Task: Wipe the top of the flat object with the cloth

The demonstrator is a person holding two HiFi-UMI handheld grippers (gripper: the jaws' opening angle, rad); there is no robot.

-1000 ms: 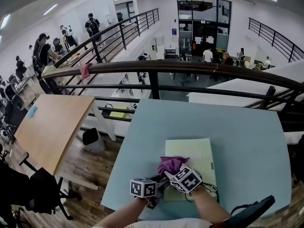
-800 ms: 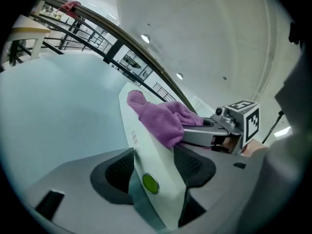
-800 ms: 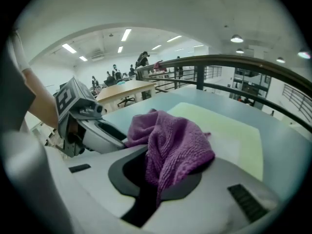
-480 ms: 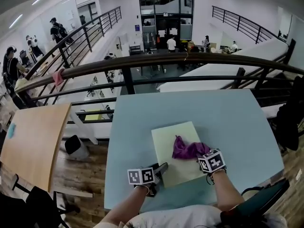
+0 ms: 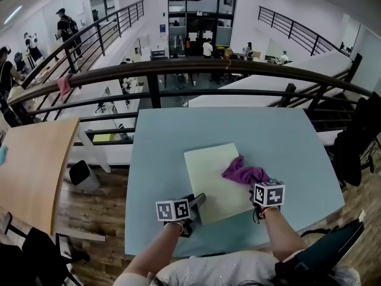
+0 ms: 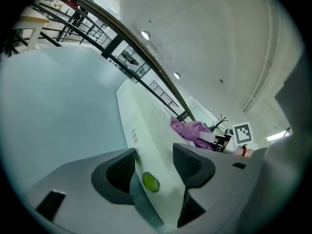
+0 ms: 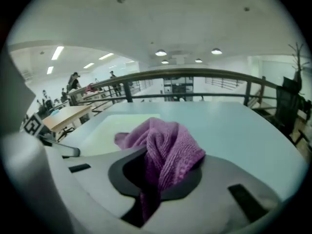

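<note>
The flat object (image 5: 209,174) is a pale yellow-green slab lying on the light blue table (image 5: 286,142). My left gripper (image 5: 195,202) holds the slab's near left corner. In the left gripper view the slab's edge (image 6: 146,126) fills the gap between the pads, and the jaws (image 6: 153,160) have just been closing on it. A purple cloth (image 5: 243,173) lies bunched on the slab's right side. My right gripper (image 5: 255,183) is shut on it, and in the right gripper view the cloth (image 7: 165,145) spills out of the jaws (image 7: 156,179).
A dark railing (image 5: 178,70) runs just past the table's far edge, with a drop to a lower floor behind it. A wooden table (image 5: 30,165) stands to the left. Dark chairs (image 5: 357,142) sit at the right, one (image 5: 321,261) near my right arm.
My right gripper has dragged the purple cloth across the slab from its near left part to its right side. The left gripper has stayed at the near left corner.
</note>
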